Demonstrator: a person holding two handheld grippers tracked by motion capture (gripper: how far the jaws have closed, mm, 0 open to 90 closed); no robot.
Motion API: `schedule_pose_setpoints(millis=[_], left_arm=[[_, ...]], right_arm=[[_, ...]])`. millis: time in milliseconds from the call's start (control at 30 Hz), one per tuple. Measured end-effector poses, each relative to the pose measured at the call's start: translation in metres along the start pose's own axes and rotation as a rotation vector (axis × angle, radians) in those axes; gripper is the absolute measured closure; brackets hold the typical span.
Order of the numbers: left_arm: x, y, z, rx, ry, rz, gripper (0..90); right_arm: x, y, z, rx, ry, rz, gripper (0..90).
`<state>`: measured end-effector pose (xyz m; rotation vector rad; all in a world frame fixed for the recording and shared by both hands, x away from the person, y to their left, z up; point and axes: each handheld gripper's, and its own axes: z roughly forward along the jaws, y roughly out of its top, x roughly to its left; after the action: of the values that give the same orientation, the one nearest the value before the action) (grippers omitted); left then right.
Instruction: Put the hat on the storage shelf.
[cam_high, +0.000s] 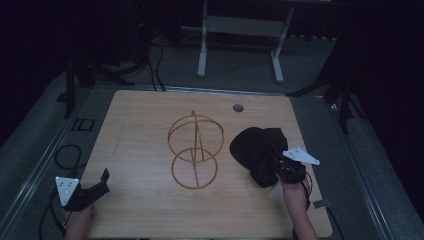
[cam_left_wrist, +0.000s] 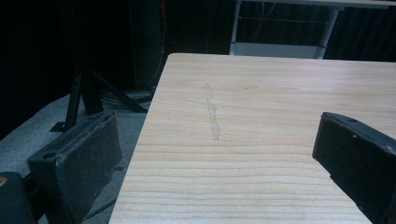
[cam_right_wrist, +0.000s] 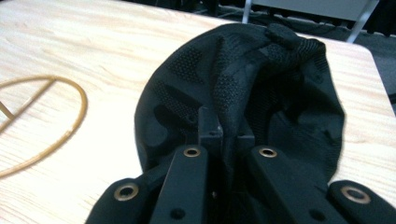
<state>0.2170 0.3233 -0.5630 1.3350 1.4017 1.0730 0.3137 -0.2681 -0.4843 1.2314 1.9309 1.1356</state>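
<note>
A black mesh cap (cam_high: 260, 147) lies on the right half of the wooden table (cam_high: 145, 125). My right gripper (cam_high: 280, 167) sits at the cap's near edge. In the right gripper view its jaws are closed together on a fold of the cap (cam_right_wrist: 243, 84), and my right gripper (cam_right_wrist: 227, 135) pinches the fabric. A gold wire stand (cam_high: 195, 149) made of rings stands at the table's middle. One ring of the wire stand (cam_right_wrist: 56, 126) lies left of the cap. My left gripper (cam_high: 97, 184) rests at the near left corner, and my left gripper (cam_left_wrist: 217, 149) is open over bare wood.
A round grommet hole (cam_high: 238, 107) sits near the table's far edge. Cables (cam_high: 67, 155) lie on the grey floor to the left. A white desk frame (cam_high: 240, 37) stands beyond the table. A faint scuff mark (cam_left_wrist: 212, 112) runs along the wood ahead of the left gripper.
</note>
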Motion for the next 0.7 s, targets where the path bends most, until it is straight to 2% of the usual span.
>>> schedule_pose_setpoints(millis=[300, 700], left_arm=[[0.0, 0.0, 0.0, 0.0, -0.001, 0.005, 1.8], [-0.001, 0.0, 0.0, 0.001, -0.004, 0.007, 1.8]], right_arm=[[-0.004, 0.022, -0.02, -0.055, 0.012, 0.022, 88.2], [-0.001, 0.058, -0.048, -0.122, 0.015, -0.004, 88.2]])
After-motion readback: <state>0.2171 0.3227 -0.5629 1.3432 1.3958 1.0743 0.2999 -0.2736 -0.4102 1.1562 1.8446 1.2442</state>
